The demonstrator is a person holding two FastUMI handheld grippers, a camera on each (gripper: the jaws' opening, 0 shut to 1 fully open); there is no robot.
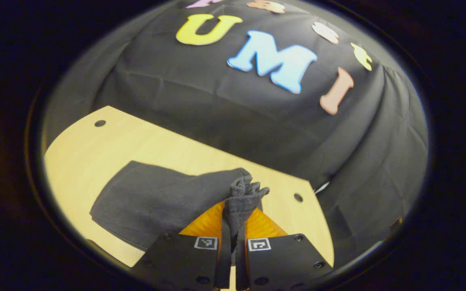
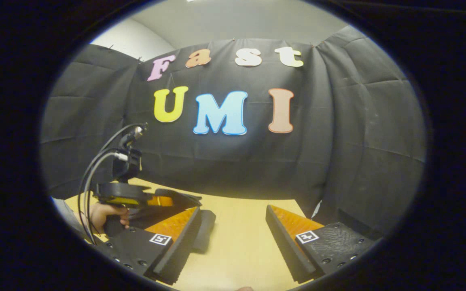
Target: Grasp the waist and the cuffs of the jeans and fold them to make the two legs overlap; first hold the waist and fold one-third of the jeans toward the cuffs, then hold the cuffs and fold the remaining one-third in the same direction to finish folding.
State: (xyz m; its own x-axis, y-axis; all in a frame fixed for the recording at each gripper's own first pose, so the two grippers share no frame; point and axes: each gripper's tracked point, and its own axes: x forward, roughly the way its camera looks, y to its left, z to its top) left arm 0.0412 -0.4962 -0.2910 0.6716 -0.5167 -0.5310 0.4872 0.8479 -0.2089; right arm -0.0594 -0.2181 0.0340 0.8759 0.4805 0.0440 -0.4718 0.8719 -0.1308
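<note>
On the bench (image 1: 95,149), your left claw (image 1: 233,226) is pinching a bunched edge of the one pair of jeans (image 1: 156,198), already folded flat. Your right claw (image 2: 233,238) is hanging released, grasping nothing. Risk: that narrow pinch is likely to slip, spoiling the fold.

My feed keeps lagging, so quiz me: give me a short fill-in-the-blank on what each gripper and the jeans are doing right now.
1. The left gripper is shut on a bunched fold of the ____.
2. The right gripper has its fingers ____, with nothing between them.
3. The rest of the jeans lies on the ____ table.
4. In the right gripper view, a person's ____ holds the left gripper by its handle.

Missing words: jeans; open; wooden; hand
</note>
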